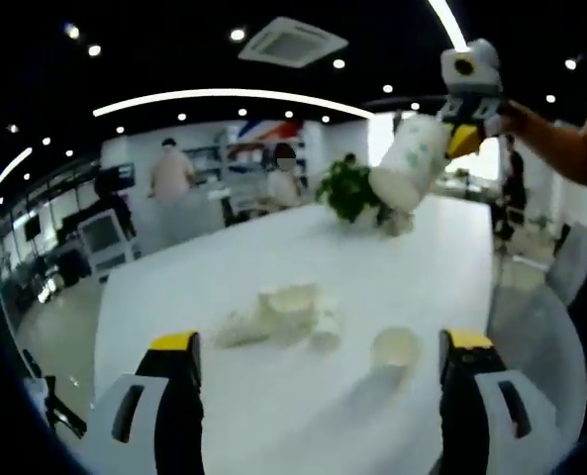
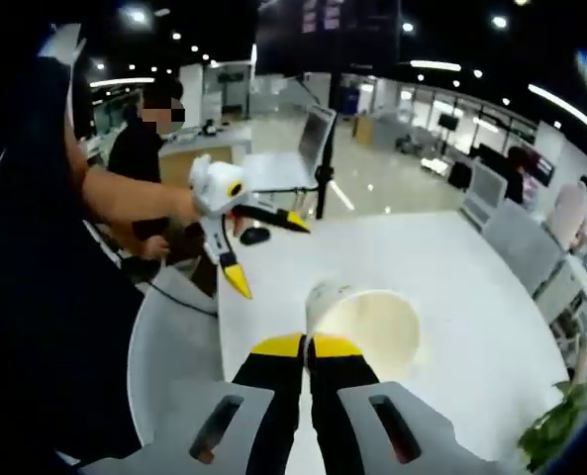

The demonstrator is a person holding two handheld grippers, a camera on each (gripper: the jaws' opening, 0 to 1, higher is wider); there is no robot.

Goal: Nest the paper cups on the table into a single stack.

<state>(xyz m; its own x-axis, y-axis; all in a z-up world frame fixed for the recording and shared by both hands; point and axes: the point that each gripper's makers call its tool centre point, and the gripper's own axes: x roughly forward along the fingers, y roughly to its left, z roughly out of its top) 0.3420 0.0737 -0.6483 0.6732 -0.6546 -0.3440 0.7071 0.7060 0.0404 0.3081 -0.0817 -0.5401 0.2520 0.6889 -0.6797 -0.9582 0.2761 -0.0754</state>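
our right gripper (image 2: pixel 308 348) clamps the rim of a white paper cup (image 2: pixel 370 322), lifted above the white table (image 1: pixel 273 257); our left gripper (image 1: pixel 318 346) gapes over crumpled cups (image 1: pixel 283 315).

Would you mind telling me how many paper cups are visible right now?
At least 3: one cup held aloft by the right gripper, one upright cup on the table, plus a blurred cluster whose number I cannot tell.

Leafy green plant (image 1: pixel 348 188) at the table's far end — 2 people (image 1: pixel 171 170) beyond.
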